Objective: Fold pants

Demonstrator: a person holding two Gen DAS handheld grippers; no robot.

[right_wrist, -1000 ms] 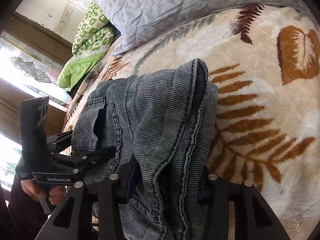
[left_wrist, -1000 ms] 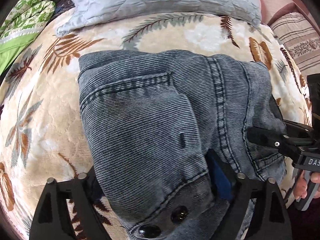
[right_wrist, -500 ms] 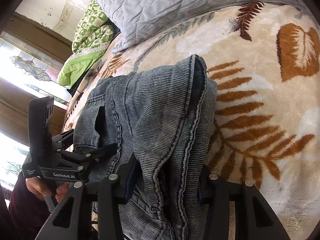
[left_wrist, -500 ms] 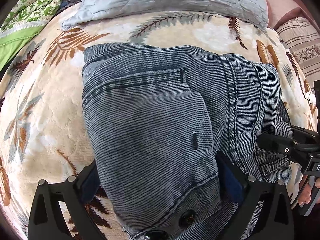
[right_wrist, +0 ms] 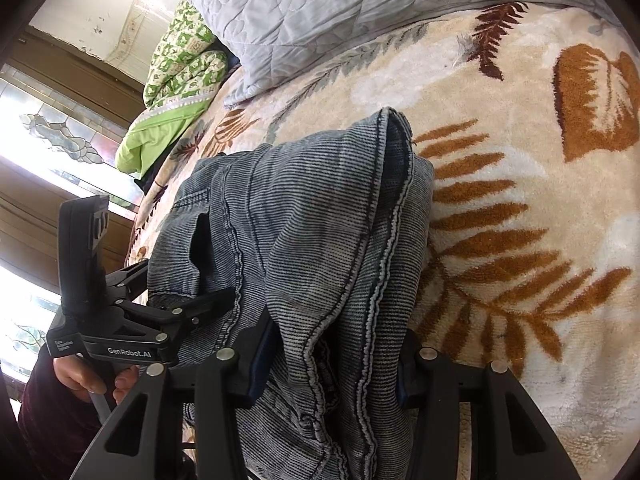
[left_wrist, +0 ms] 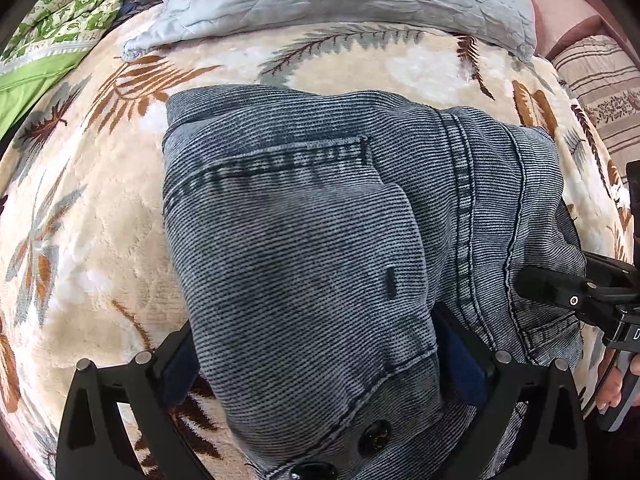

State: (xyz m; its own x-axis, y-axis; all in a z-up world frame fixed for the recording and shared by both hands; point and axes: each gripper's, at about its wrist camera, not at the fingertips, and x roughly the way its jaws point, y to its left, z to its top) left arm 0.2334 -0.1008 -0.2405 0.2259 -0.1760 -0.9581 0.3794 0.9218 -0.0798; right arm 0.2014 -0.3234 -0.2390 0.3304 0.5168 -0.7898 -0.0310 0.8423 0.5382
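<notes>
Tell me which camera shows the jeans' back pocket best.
The left wrist view: the back pocket faces the camera, its stitched top edge in full sight. In the right wrist view the jeans show mostly seams; the pocket appears edge-on.

Pants (right_wrist: 312,240): blue-grey denim, folded into a thick bundle on the bed, seams running from near to far.
Right gripper (right_wrist: 328,364): at the near edge; its black fingers (right_wrist: 256,360) stand on either side of the bundle's near end, close against the cloth.
Left gripper (right_wrist: 192,312): at the left, held by a hand (right_wrist: 96,380), fingers against the bundle's left edge.
Bed blanket (right_wrist: 520,240): cream plush with brown leaf print.
Pillow (right_wrist: 340,12): pale grey, quilted, far side.
Green cloth (right_wrist: 176,92): patterned, far left.
Window (right_wrist: 48,148): bright, left.
</notes>
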